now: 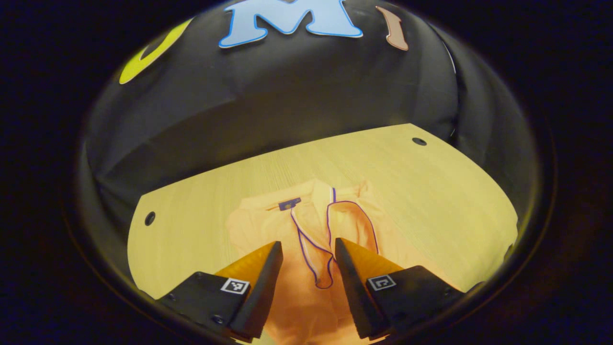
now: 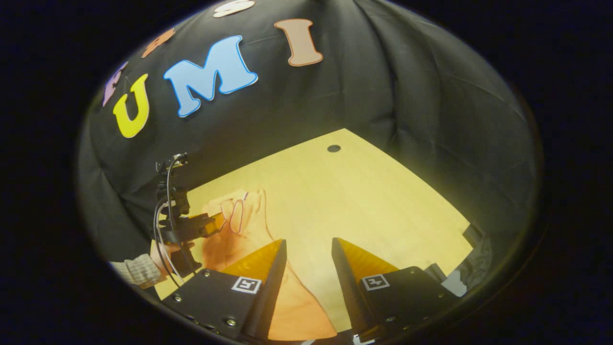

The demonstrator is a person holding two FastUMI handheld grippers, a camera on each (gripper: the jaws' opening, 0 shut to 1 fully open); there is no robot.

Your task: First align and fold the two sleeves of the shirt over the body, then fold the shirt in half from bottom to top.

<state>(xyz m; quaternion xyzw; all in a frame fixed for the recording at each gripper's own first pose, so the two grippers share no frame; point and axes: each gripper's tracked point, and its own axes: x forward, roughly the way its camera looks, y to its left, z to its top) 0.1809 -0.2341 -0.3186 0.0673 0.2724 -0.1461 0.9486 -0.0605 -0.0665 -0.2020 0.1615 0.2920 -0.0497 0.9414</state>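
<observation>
Shirt (image 1: 306, 249) flat on worktop (image 1: 431, 191), beneath and ahead of left gripper (image 1: 309, 251) — jaws released; right gripper (image 2: 309, 249) likewise released, over its edge. Best pinch each sleeve low — align before folding.

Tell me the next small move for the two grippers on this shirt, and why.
Probably lower the left gripper onto a sleeve edge and close. Both grippers are open and hold nothing. The orange shirt lies on the wooden table, collar away, and looks bunched rather than folded flat, though I cannot make out the sleeves clearly. The right gripper hovers at the shirt's edge.
</observation>
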